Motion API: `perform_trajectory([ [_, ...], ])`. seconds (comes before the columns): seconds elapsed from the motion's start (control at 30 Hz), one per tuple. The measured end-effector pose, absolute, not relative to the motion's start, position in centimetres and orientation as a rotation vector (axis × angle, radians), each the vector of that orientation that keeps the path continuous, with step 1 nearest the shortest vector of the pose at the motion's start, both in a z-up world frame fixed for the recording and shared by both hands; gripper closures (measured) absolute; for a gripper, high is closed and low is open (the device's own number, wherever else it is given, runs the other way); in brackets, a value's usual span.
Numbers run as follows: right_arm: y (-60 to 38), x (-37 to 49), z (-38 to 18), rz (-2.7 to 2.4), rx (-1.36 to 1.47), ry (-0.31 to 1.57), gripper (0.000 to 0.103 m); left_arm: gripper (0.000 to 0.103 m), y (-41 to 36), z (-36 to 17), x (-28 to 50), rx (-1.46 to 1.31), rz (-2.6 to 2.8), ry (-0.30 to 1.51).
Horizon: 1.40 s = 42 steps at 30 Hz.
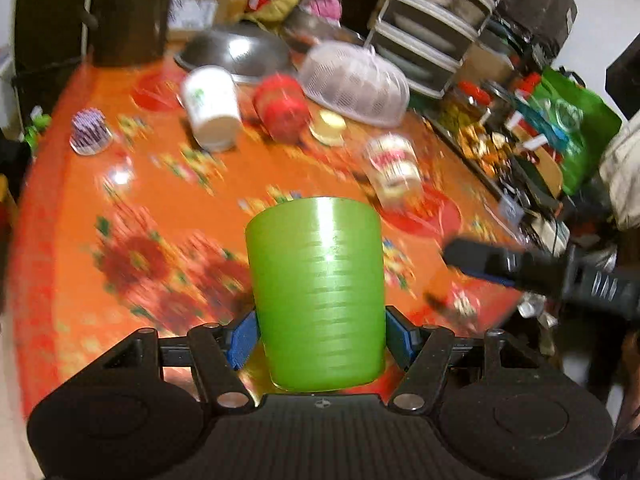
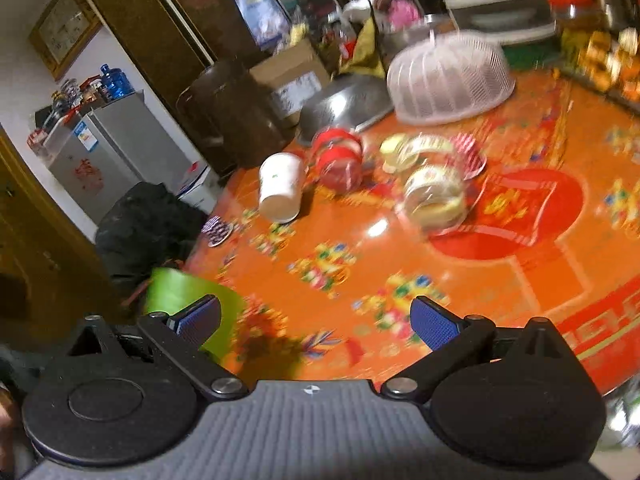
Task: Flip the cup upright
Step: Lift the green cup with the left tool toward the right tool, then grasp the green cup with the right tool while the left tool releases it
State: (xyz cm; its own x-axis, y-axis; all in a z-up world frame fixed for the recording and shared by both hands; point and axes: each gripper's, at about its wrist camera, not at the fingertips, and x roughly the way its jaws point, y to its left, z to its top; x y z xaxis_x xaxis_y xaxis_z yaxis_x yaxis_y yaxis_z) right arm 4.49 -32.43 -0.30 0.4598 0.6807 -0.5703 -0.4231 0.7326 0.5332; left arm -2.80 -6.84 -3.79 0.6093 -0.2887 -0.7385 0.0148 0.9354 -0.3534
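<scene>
A green plastic cup (image 1: pixel 318 292) is held between the blue pads of my left gripper (image 1: pixel 320 338), which is shut on its lower part; the cup's wider end points away from the camera, above the orange flowered table (image 1: pixel 168 208). The right wrist view shows the same cup (image 2: pixel 188 300) at the lower left, behind my left finger. My right gripper (image 2: pixel 316 322) is open and empty above the table near its front edge. It also shows in the left wrist view (image 1: pixel 520 268) at the right, beside the cup.
A white paper cup (image 1: pixel 212 108), a red jar (image 1: pixel 282 106) and a clear jar (image 1: pixel 394 168) lie on their sides further back. A white mesh food cover (image 1: pixel 356 84), a steel bowl (image 1: pixel 236 50) and a small striped cup (image 1: pixel 90 132) stand around them. Shelves and clutter line the right edge.
</scene>
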Motion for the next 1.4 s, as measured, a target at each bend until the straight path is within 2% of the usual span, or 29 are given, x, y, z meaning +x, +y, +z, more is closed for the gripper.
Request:
perform_trajectory([
  [0.33,-28.6,5.7,-2.3,0.708,0.373,1.157,0.001,0.034,-9.4,-7.2,-2.0,-0.369,-0.245,0.975],
  [0.47,-27.0,6.2,-2.6,0.7,0.323,1.19,0.002,0.034,-9.2,-7.3,-2.3,-0.375,-0.257,0.965],
  [0.8,-24.7,6.9,-2.9,0.664,0.221,1.259,0.025,0.034,-8.6,-7.5,-2.5,-0.399,-0.272,0.958],
  [1.1,-23.9,7.4,-3.0,0.649,0.209,1.279,0.026,0.033,-8.5,-7.4,-2.7,-0.376,-0.281,0.945],
  [1.13,-23.9,7.4,-2.9,0.649,0.208,1.28,0.027,0.03,-8.5,-7.5,-2.7,-0.37,-0.296,0.944],
  [1.17,-23.9,7.3,-2.9,0.648,0.207,1.279,0.027,0.018,-8.3,-7.6,-2.9,-0.382,-0.317,0.939],
  [1.23,-23.7,7.3,-2.9,0.646,0.201,1.275,0.027,0.003,-8.0,-7.6,-3.6,-0.39,-0.329,0.932],
  [1.4,-23.8,7.1,-2.9,0.648,0.202,1.255,0.027,0.003,-4.6,-7.6,-7.1,-0.421,-0.315,0.875],
])
